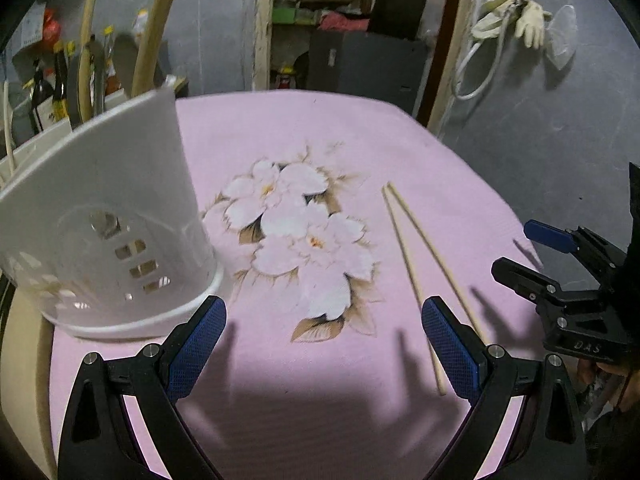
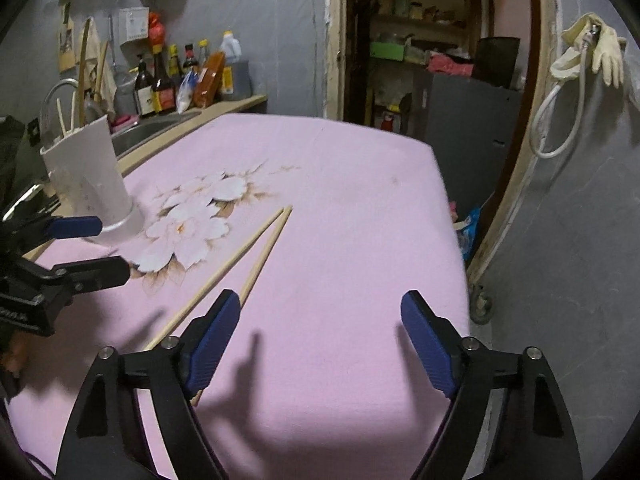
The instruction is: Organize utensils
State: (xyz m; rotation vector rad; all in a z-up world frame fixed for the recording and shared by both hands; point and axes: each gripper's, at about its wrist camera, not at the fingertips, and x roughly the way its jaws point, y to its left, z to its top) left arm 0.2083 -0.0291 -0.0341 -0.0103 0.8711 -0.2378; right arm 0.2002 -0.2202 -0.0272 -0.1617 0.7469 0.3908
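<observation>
Two chopsticks lie loose on the pink worktop, well apart from the white holder that already has some sticks in it. Left gripper and right gripper are both released, grasping nothing.

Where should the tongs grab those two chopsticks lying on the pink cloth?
Probably near the middle of the chopsticks, coming from above with one tong each side. They lie flat, touching at the far tips and spreading nearer, so squeezing across gathers both.
</observation>
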